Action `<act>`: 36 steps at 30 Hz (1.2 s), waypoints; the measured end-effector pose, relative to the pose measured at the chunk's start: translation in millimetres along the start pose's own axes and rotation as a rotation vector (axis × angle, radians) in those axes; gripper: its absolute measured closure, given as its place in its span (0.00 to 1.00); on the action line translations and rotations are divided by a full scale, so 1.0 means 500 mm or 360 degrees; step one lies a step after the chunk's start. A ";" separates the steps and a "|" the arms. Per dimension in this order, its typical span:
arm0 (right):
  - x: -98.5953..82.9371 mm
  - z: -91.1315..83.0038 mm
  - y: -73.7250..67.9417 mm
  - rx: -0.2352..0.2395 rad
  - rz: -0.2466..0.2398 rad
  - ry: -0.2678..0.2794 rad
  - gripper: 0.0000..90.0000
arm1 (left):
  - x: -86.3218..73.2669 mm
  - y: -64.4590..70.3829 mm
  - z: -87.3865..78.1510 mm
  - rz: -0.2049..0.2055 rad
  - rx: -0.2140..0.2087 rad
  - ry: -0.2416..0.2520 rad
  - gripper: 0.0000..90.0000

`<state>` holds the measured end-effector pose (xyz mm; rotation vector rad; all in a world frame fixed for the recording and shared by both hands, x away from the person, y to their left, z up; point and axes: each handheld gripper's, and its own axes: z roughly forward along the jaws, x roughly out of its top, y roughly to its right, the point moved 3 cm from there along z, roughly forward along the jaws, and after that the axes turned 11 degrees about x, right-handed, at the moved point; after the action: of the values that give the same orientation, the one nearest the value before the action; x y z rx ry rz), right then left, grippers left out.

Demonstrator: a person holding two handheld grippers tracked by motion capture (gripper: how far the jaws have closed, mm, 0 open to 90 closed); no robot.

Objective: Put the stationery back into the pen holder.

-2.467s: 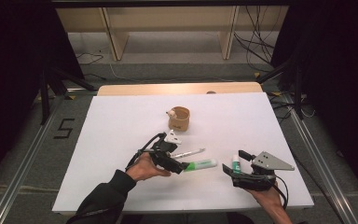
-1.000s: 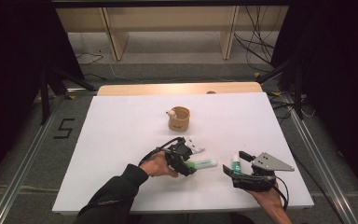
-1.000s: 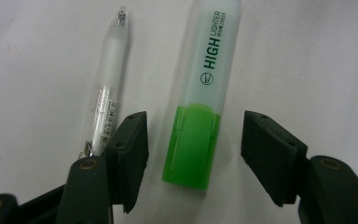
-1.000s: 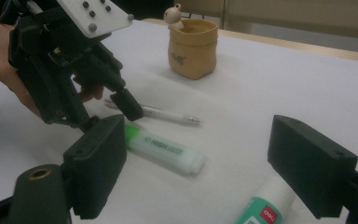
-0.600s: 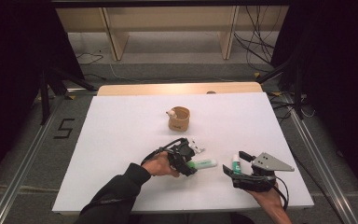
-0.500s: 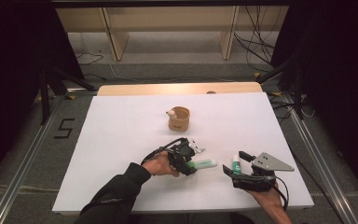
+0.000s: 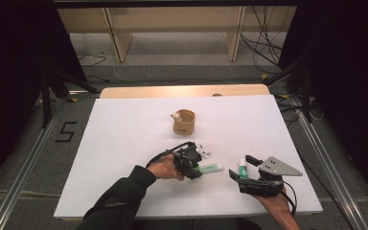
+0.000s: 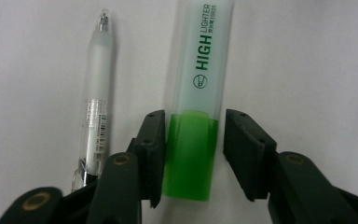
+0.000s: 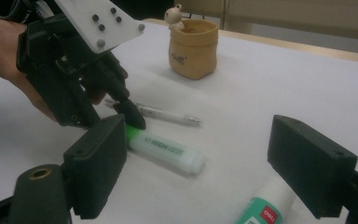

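Now that the left hand-held gripper (image 7: pixel 194 168) has slid along the worktop (image 7: pixel 124 129) to the green highlighter (image 7: pixel 210 168), a pick-up looks near.
Its jaws bracket the green end, narrow, one side touching, the other not quite; a clear pen (image 8: pixel 94 102) lies just beside. The right hand-held gripper (image 7: pixel 242 173) waits wide open by a glue stick (image 7: pixel 242 167).

The left gripper (image 7: pixel 195 168) is black with a black cable. A dark sleeve (image 7: pixel 120 199) covers the left forearm. The right gripper (image 7: pixel 242 168) carries a grey three-cornered plate.
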<state>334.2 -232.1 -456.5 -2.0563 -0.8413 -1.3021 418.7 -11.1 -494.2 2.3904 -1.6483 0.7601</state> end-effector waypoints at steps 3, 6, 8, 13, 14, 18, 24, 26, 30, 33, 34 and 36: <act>0.000 0.000 0.000 0.0000 -0.0002 0.0001 0.23 | -0.001 -0.001 -0.001 0.0028 -0.0011 0.0010 0.72; 0.000 0.000 0.000 0.0000 0.0000 -0.0001 0.23 | -0.002 -0.002 -0.001 0.0028 -0.0017 0.0018 0.73; 0.000 0.000 0.000 0.0001 -0.0001 0.0000 0.23 | -0.003 -0.002 0.000 0.0017 -0.0022 0.0032 0.74; 0.000 0.000 -0.001 0.0004 -0.0002 0.0000 0.23 | -0.007 -0.010 -0.004 -0.0021 -0.0040 0.0029 0.74; 0.001 0.000 -0.001 0.0005 -0.0003 0.0001 0.23 | -0.007 -0.012 -0.006 -0.0029 -0.0047 0.0031 0.74; 0.001 -0.001 -0.001 0.0004 -0.0004 0.0005 0.23 | -0.005 -0.020 -0.021 -0.0086 -0.0078 0.0030 0.74; 0.003 0.000 -0.007 -0.0002 -0.0048 -0.0005 0.23 | -0.007 -0.031 -0.053 -0.0178 -0.0118 0.0032 0.74; 0.004 0.001 -0.011 -0.0003 -0.0074 -0.0013 0.23 | -0.010 -0.031 -0.064 -0.0201 -0.0126 0.0029 0.74; 0.005 0.004 -0.020 0.0003 -0.0116 -0.0026 0.23 | -0.018 -0.030 -0.083 -0.0205 -0.0145 0.0017 0.74; 0.006 0.005 -0.026 0.0002 -0.0143 -0.0037 0.23 | -0.021 -0.028 -0.091 -0.0226 -0.0159 0.0014 0.74; 0.007 0.006 -0.027 0.0005 -0.0155 -0.0037 0.23 | -0.022 -0.027 -0.093 -0.0231 -0.0158 0.0014 0.74; 0.008 0.007 -0.030 0.0008 -0.0175 -0.0047 0.23 | -0.026 -0.027 -0.097 -0.0233 -0.0164 0.0010 0.74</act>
<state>325.9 -219.1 -452.3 -2.0554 -0.9822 -1.3286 411.7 23.7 -456.1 2.4015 -1.4531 0.6411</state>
